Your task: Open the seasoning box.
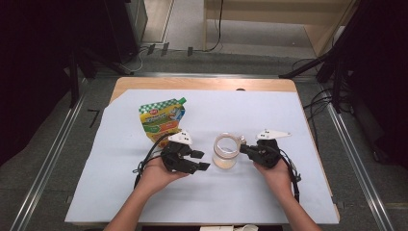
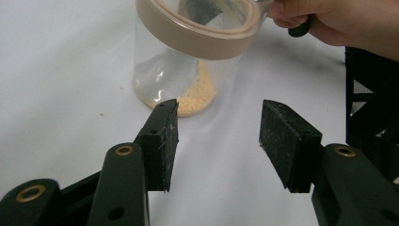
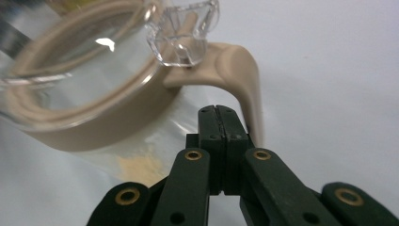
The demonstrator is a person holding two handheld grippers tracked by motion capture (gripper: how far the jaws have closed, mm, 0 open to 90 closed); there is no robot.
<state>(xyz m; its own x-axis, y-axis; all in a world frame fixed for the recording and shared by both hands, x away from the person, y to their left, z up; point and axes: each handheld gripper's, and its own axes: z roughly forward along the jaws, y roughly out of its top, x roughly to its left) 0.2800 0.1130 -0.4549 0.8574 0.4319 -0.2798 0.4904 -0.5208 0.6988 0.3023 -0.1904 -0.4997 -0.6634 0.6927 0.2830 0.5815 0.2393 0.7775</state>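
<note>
The clear plastic jar with a beige rim band and beige handle [image 1: 225, 150] stands upright near the middle of the pale sheet covering the wooden table [image 1: 120, 202], with a thin layer of yellowish powder [image 2: 195, 96] in its bottom and its clear hinged lid flap [image 3: 183, 35] tipped up at the handle side. My right gripper [image 1: 250, 150] sits just beside that handle; in the right gripper view its jaws are pressed fully together with no gap between the pads, and the beige handle curves down just beyond their tips, so I cannot tell whether they pinch anything or simply rest against it. My left gripper [image 1: 201, 160] hovers on the other side of the jar, jaws spread wide and holding nothing, pointing at the jar's lower wall from near by. Farther back and to the left lies a green-and-yellow spouted refill pouch [image 1: 162, 120], well apart from both grippers. My worry is the jar: it is light and nearly empty, so if I push with the closed right jaws on the handle, it may slide or tip toward the left gripper and scatter powder on the sheet. If I close the left jaws on the smooth wall too low or off-centre, the jar could squirt out sideways.
</note>
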